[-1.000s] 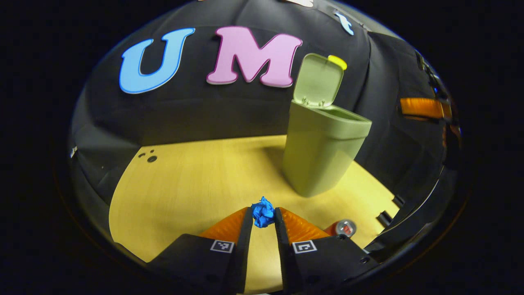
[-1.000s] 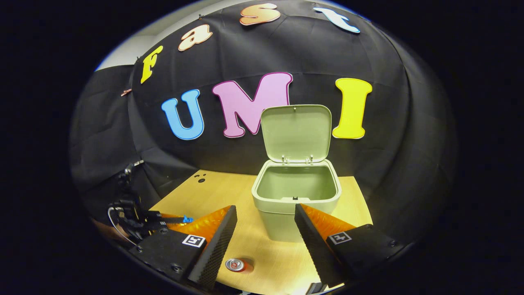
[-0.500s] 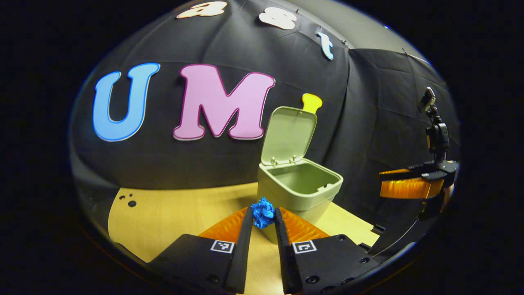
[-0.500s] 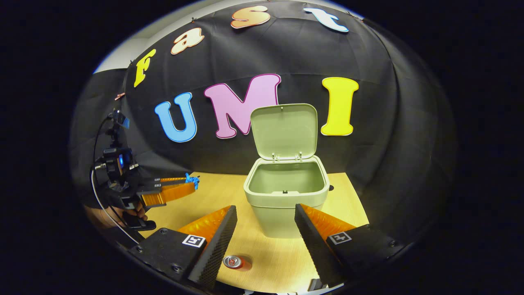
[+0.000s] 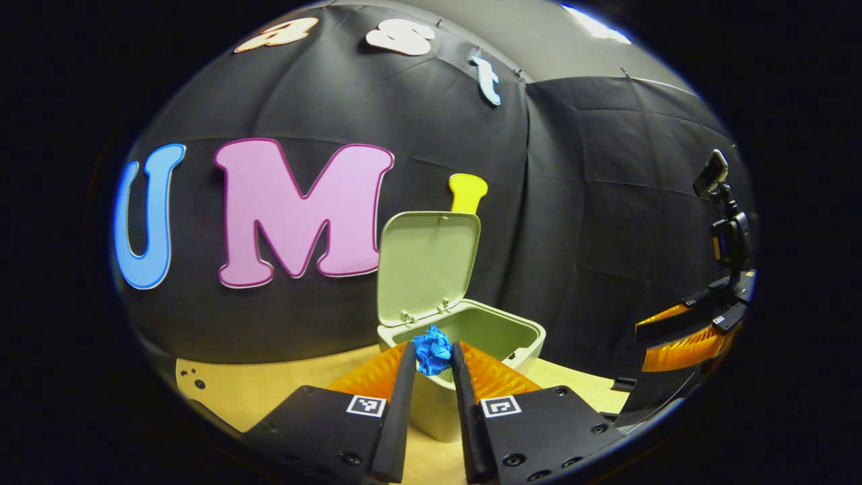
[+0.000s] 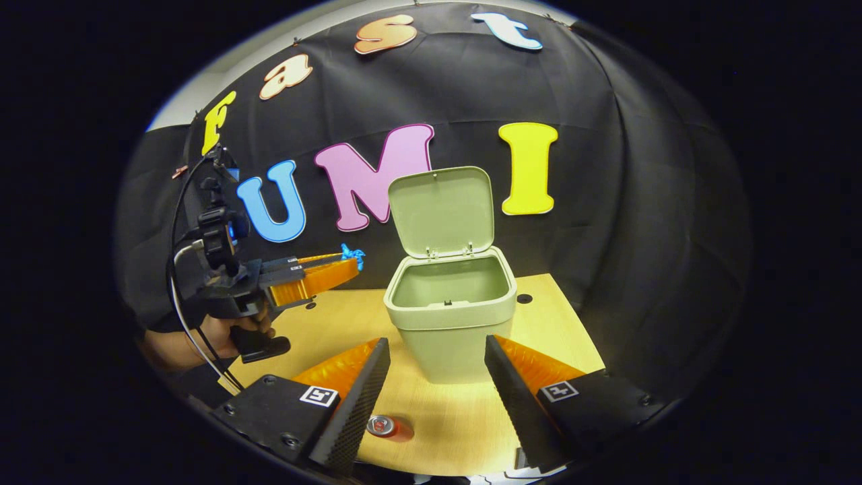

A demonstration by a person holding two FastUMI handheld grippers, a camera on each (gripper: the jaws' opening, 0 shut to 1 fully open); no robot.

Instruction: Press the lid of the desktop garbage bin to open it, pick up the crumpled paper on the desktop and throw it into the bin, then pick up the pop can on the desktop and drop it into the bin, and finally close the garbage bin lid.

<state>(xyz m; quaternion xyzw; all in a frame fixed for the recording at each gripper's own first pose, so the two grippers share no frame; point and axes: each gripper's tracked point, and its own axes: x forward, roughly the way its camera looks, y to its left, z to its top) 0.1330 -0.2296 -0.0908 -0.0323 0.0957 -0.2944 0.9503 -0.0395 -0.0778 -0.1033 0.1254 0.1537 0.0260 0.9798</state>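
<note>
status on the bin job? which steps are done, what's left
Done: the bin stands with its lid up. In hand: the left gripper is shut on the crumpled paper, raised near the bin's rim, not yet dropped. Left: release it, bin the pop can lying on the table between the open right gripper fingers, close the lid.

Lower body of bin [image 5: 431, 411] hidden behind left gripper [image 5: 432, 360] and its closed-in fingers. Crumpled paper [image 5: 432, 349] partly covered on both sides by those fingers; in the right gripper view, paper too small to make out beyond a blue speck at far fingertips. Pop can [image 6: 387, 426] partly masked by a finger of right gripper [image 6: 436, 364]; label illegible. Bin floor out of sight below rim in both views. Hand [image 6: 229, 333] holding far gripper largely concealed by its handle. Table [image 6: 465, 417] cut off at lower edge.
</note>
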